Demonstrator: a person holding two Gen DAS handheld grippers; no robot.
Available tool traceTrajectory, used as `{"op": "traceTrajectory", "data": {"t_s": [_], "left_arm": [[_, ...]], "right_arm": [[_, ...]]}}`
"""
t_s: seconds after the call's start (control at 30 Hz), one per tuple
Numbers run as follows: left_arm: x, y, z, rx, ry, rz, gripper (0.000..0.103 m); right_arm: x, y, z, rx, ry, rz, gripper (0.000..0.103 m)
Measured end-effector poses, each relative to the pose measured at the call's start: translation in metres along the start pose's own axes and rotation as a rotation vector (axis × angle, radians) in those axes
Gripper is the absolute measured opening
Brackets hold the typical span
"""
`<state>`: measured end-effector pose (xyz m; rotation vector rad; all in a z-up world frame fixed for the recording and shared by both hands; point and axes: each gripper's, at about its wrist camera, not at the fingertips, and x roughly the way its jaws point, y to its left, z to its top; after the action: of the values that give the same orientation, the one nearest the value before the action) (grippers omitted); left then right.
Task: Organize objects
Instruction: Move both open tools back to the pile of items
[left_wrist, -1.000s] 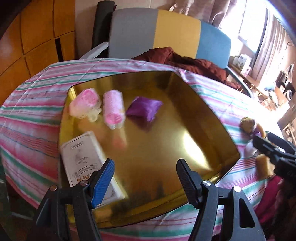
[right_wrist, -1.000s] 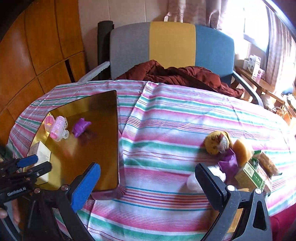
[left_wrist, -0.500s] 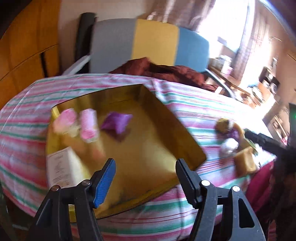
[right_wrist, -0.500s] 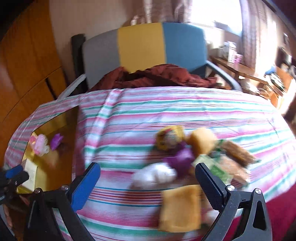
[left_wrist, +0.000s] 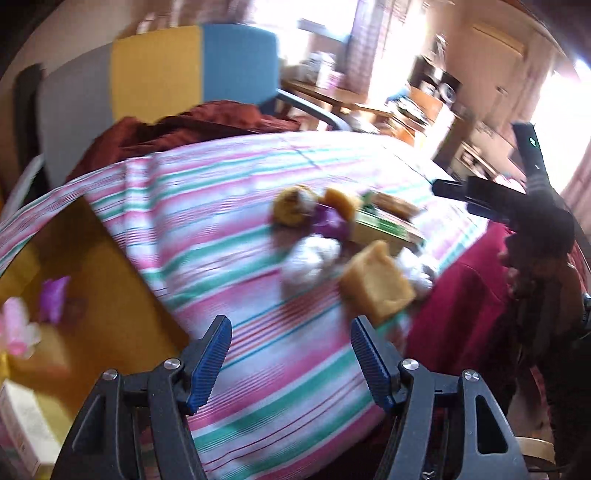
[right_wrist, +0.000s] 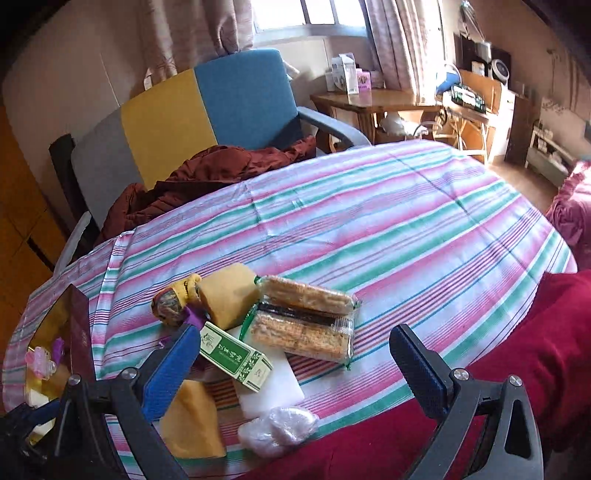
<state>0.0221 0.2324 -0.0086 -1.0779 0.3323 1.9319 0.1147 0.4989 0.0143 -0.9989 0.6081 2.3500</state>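
A pile of loose items lies on the striped tablecloth. It holds cracker packs (right_wrist: 306, 317), a green box (right_wrist: 236, 356), yellow sponges (right_wrist: 227, 295), a white block (right_wrist: 273, 387), a clear bag (right_wrist: 277, 430) and a round brown-yellow toy (right_wrist: 170, 306). My right gripper (right_wrist: 295, 343) hovers open just above and in front of this pile, holding nothing. The gold tray (right_wrist: 55, 321) sits at the table's left with a pink clip (right_wrist: 38, 360) in it. In the blurred left wrist view my left gripper (left_wrist: 290, 343) is open and empty, between the tray (left_wrist: 92, 295) and the pile (left_wrist: 376, 284).
A grey, yellow and blue chair (right_wrist: 207, 107) with a rust-brown jacket (right_wrist: 207, 177) stands behind the table. A person's red clothing (right_wrist: 517, 369) covers the near right edge. The tray also holds a purple item (left_wrist: 54, 299) and a white box (left_wrist: 22, 424).
Both cameras have swung right, away from the gold tray toward the pile. My right gripper has come close over the pile. Both stay open and empty.
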Motion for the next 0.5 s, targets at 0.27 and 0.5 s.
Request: {"op": "traceTrajectory", "data": {"t_s": [0.27, 0.5], "left_arm": [[0.04, -0.042, 0.016, 0.031, 0.071, -0.092, 0.081], [0.078, -0.06, 0.032, -0.02, 0.137, -0.12, 0.085]], "right_arm": [[0.006, -0.025, -0.003, 0.159, 0.005, 0.127, 0.103], [0.009, -0.027, -0.003, 0.168, 0.013, 0.171, 0.103]]}}
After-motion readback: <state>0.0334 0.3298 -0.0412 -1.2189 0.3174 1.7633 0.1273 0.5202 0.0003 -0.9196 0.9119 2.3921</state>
